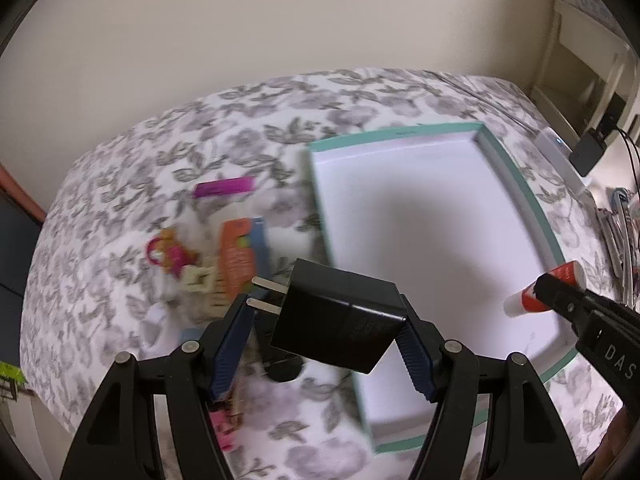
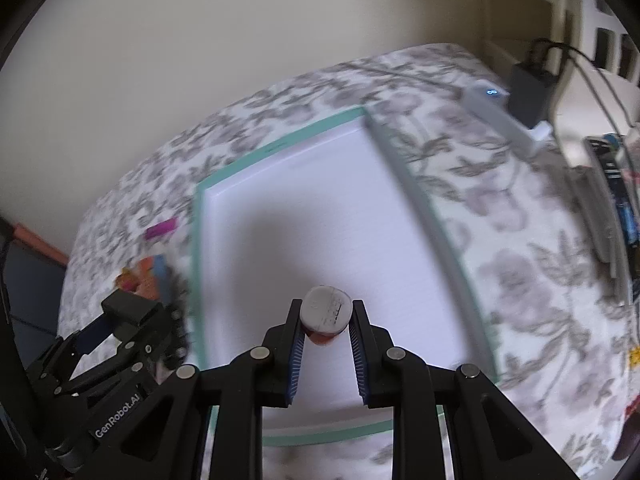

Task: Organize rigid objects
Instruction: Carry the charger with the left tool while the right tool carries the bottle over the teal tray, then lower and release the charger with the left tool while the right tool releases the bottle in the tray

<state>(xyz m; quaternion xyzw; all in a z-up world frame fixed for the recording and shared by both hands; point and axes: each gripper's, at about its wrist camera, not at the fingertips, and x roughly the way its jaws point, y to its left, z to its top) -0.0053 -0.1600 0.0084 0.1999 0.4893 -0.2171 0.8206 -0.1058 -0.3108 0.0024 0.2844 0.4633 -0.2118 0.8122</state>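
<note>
My left gripper (image 1: 326,316) is shut on a black plug adapter (image 1: 340,316), its two prongs pointing left, held above the near left edge of a shallow white box with a teal rim (image 1: 516,184). My right gripper (image 2: 326,320) is shut on a small red and white tube (image 2: 326,312), seen end-on over the box's white floor (image 2: 304,216). In the left wrist view the tube (image 1: 524,300) sticks out of the right gripper (image 1: 552,292) at the right. The left gripper (image 2: 120,312) shows at the lower left of the right wrist view.
The box lies on a floral bedspread (image 1: 200,132). Left of it sit a magenta bar (image 1: 224,188), an orange and blue card (image 1: 244,252), a pink and orange toy (image 1: 172,256) and a cream clip (image 1: 200,280). A white power strip with a black charger (image 2: 532,84) lies at the far right.
</note>
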